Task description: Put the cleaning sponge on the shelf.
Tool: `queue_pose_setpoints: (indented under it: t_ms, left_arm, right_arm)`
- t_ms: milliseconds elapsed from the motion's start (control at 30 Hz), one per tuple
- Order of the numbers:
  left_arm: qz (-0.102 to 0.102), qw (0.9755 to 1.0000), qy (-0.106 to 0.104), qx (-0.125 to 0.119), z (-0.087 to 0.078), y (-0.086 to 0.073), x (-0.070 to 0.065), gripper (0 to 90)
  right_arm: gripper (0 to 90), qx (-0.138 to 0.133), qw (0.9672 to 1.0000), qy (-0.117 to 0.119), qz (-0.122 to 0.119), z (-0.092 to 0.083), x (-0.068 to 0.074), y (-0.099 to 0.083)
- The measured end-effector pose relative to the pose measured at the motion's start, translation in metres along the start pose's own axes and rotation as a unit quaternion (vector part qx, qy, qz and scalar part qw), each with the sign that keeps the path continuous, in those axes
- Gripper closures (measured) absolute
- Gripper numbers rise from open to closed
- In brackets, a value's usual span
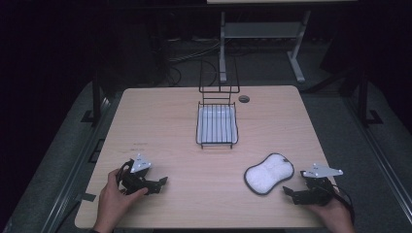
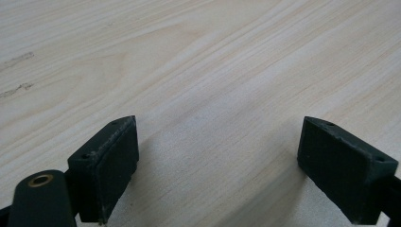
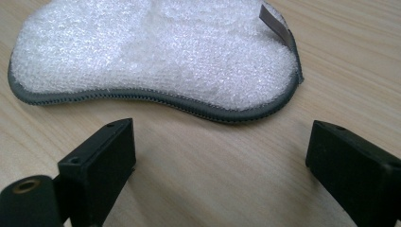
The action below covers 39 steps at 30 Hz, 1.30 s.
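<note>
Approach step: right gripper (image 1: pixel 297 192) wide open, empty, just short of white scrubbing pad (image 1: pixel 269 173) lying flat on counter (image 1: pixel 160 121). Left gripper (image 1: pixel 156 184) open, idle. Next: advance, pinch pad edge.

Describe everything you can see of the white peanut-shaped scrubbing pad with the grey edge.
The white peanut-shaped scrubbing pad with the grey edge lies flat on the light wooden table, nearer the person's right side. Its top looks like a shiny, bubbly mesh. A stitched grey binding runs around its waisted outline, and a small grey loop tag stands at one end. Nothing touches it but the table; the right gripper is open just before it.
</note>
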<state>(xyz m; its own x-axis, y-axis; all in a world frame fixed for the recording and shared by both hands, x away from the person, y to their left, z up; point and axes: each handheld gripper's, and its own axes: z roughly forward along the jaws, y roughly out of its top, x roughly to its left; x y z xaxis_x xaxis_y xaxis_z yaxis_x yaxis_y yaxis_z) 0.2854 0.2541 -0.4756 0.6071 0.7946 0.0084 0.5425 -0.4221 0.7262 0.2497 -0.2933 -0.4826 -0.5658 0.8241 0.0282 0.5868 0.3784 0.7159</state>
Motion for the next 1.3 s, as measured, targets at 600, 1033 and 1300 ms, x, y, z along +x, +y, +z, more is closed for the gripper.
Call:
queue_pose_setpoints:
  t_ms: [600,1033,1300]
  left_arm:
    - [0.000,1.0000,0.000,0.000,0.000,0.000,0.000,12.6]
    - [-0.001,1.0000,0.001,0.000,0.000,0.000,0.000,12.7]
    - [-0.001,1.0000,0.001,0.000,0.000,0.000,0.000,12.7]
  right_arm:
    - [33.8,0.015,0.9993,0.002,0.033,-0.014,-0.004,0.011]
    - [80.6,-0.006,0.9986,0.040,0.035,-0.021,-0.005,0.025]
    - [89.9,0.005,0.9988,0.040,0.027,-0.013,-0.005,0.033]
